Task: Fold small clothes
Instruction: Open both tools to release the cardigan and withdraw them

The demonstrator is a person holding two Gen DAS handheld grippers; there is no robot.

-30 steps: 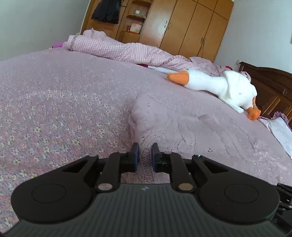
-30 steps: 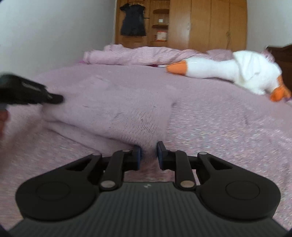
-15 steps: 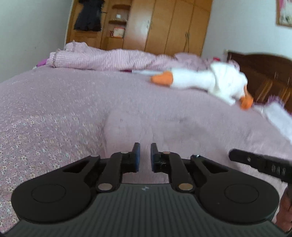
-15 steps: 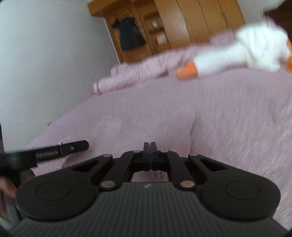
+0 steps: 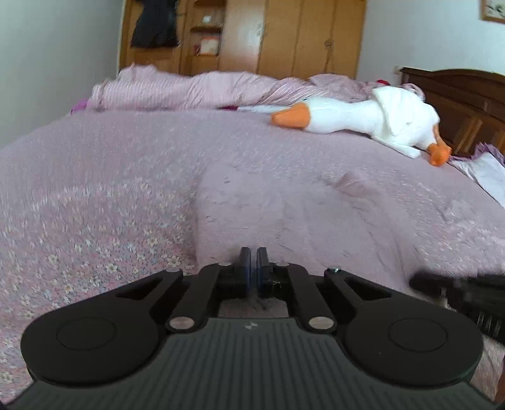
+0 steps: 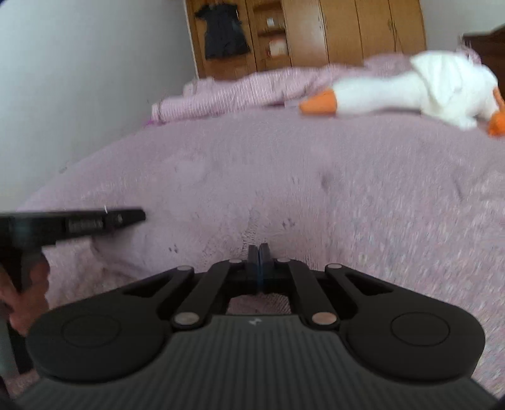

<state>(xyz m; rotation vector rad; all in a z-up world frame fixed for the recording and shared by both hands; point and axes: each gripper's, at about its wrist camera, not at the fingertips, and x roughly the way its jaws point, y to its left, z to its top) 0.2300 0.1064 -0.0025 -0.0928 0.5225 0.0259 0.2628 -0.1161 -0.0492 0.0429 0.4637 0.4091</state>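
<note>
Presently, on a bed (image 5: 94,176) with a pink floral cover:

Item one: pink knitted garment (image 5: 300,208), small, lying spread on the cover in front of both tongs; near edge lifted at two points. The right wrist view shows the same garment (image 6: 252,189), blurred by motion.

Item two: left gripper (image 5: 253,263), fingers drawn almost together, a thin slit between the blue pads, pinching the garment's near hem. In the right wrist view it appears from the side as a dark bar (image 6: 94,222) at the left edge, touching the knit; a hand (image 6: 25,302) grips it below.

Item three: right gripper (image 6: 258,261), pads pressed together with no visible gap, clamped on the garment's near edge; knit fabric shows under the linkage. In the left wrist view only its dark tip (image 5: 457,285) enters at lower right.

Item four: white plush goose (image 5: 363,118), orange beak and feet, lying on its side at the far end of the bed, well apart from the garment.

Item five: striped pink quilt (image 5: 195,91), bunched along the far edge.

Item six: wooden wardrobe (image 5: 284,34) against the back wall, a dark garment (image 5: 154,25) hanging at its open shelf section.

Item seven: dark wooden headboard (image 5: 457,94), at right.
</note>
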